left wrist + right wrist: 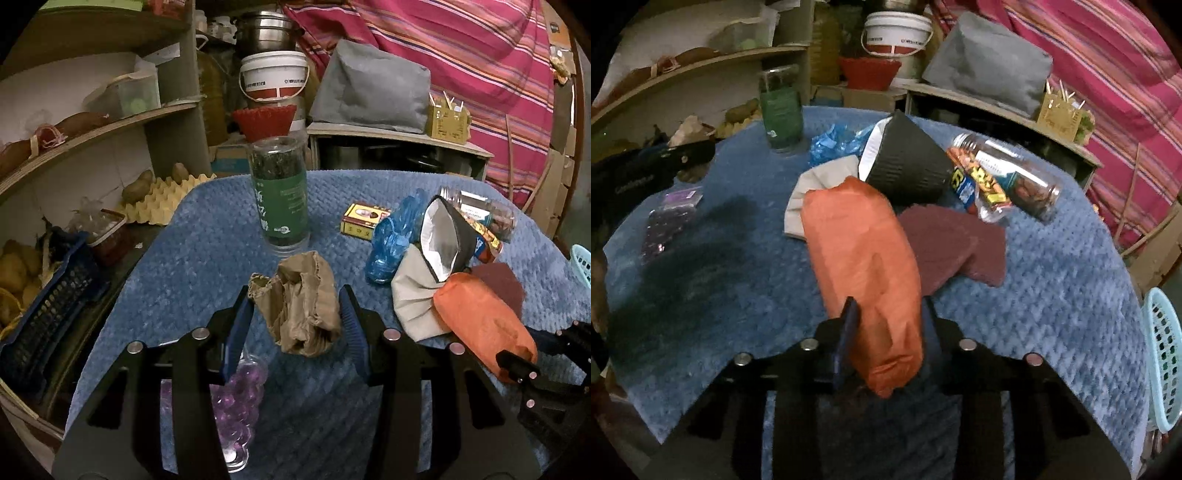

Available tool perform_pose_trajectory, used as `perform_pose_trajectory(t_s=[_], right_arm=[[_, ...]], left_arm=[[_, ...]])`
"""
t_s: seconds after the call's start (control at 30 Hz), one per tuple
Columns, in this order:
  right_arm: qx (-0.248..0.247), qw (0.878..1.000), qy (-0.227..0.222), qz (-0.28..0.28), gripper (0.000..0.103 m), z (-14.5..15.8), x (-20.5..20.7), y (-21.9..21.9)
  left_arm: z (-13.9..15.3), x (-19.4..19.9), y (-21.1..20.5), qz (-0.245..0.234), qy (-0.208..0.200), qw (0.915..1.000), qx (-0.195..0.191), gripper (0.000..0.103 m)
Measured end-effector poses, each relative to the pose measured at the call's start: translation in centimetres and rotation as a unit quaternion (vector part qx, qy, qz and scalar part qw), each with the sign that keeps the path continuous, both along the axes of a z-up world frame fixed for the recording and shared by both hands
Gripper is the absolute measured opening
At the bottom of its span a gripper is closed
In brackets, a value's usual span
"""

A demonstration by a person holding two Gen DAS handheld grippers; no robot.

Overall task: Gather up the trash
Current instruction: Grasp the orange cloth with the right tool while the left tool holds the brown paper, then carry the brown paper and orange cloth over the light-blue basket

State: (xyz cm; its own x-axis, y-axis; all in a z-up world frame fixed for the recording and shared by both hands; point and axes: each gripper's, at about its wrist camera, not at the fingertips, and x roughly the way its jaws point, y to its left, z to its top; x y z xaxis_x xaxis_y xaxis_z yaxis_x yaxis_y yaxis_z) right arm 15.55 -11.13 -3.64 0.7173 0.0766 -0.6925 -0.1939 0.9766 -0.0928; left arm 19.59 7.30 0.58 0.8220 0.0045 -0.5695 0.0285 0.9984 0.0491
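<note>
Gripping the near end of an orange plastic bag (864,266), the right gripper (886,332) is seen with its two blue-padded fingers (849,332) drawn narrow against the bag's sides; the bag lies lengthwise away from the jaws on the blue textured cloth (1052,295) that covers the table; in the left wrist view, the left gripper (295,317) is held about half open around a crumpled brown paper bag (299,302), whose sides are met by both pads, so that the paper appears to be held between them; a clear packet of purple beads (240,398) is seen on the cloth below the left finger; just beyond the orange bag, a dark red cloth (945,251) and a beige cloth (816,184) are spread, with a black paper cup (905,162) tipped on its side over them; behind these, a crumpled blue plastic film (395,236), a lying clear jar (1012,173) and a small yellow and red box (362,219) are gathered; an upright green-labelled jar (280,195) of dark leaves stands farther back; a light blue basket (1163,354) is visible at the right edge of the table; shelves (110,125) and a white bucket (273,74) fill the background.
</note>
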Motion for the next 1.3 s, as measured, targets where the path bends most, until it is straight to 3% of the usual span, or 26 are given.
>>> perform_pose_trajectory(t_s=[0.07, 0.3, 0.57, 0.93, 1.3], right_arm=[[-0.001, 1.0, -0.005, 0.004, 0.023, 0.2, 0.0, -0.2], [0.024, 1.0, -0.017, 0.0, 0.015, 1.4, 0.0, -2.9], [0.065, 0.997, -0.041, -0.032, 0.014, 3.2, 0.1, -8.0], [0.061, 0.989, -0.073, -0.112, 0.014, 5.3, -0.5, -17.0], [0.081, 0.968, -0.083, -0.221, 0.014, 6.0, -3.6, -29.2]], left_arm=[[0.1, 0.0, -0.3, -0.002, -0.001, 1.0, 0.0, 0.047], [0.2, 0.2, -1.9, -0.011, -0.003, 0.9999, 0.0, 0.047], [1.1, 0.3, -5.4, -0.031, -0.018, 0.9993, -0.001, 0.047], [1.0, -0.1, -13.2, -0.093, -0.018, 0.9954, 0.003, 0.047], [2.9, -1.8, -24.0, -0.165, -0.039, 0.9854, 0.012, 0.047]])
